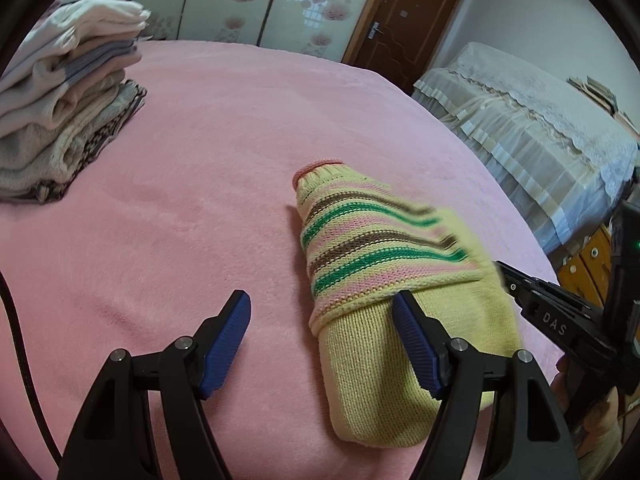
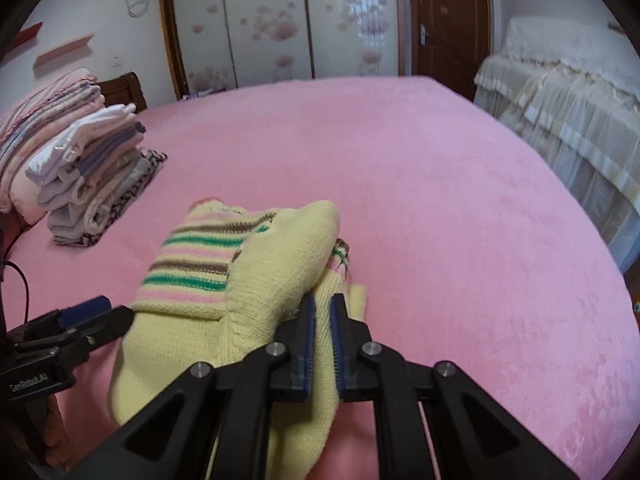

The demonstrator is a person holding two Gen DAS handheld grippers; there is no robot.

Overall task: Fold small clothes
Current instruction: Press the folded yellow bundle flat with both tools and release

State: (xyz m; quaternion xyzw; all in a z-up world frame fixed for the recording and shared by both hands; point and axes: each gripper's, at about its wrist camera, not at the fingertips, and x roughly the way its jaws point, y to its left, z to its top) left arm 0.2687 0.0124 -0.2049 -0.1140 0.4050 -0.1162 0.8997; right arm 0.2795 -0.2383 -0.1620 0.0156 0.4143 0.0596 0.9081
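The yellow knitted sweater (image 1: pixel 384 280), banded in green, pink and brown, lies on the pink blanket (image 1: pixel 200 160) that covers the bed, near its front edge and well apart from everything else on it. At the far left sits a stack of folded clothes (image 1: pixel 68 120), presumably set aside there so that finished pieces stay clear of the working patch.

Next comes the left gripper (image 1: pixel 322 340). Its jaws stand wide open, with nothing between them; one blue pad hangs over bare blanket and the other over the plain yellow part of the sweater, just below its striped part. It looks placed to steady or pin that side while the other hand works, though whether the pad actually touches the knit I cannot tell.

Further right, in the right wrist view, the right gripper (image 2: pixel 323 312) is closed tight on a bunched yellow fold of the sweater (image 2: pixel 280 264), the knit pinched between the blue pads. The cloth rises from the bed toward the jaws, so the grip seems meant to carry that flap over the striped body. My judgement is that a fold is under way, not finished.

Beyond the bed's right edge stands a piece of furniture under a lace cover (image 2: pixel 560 100).
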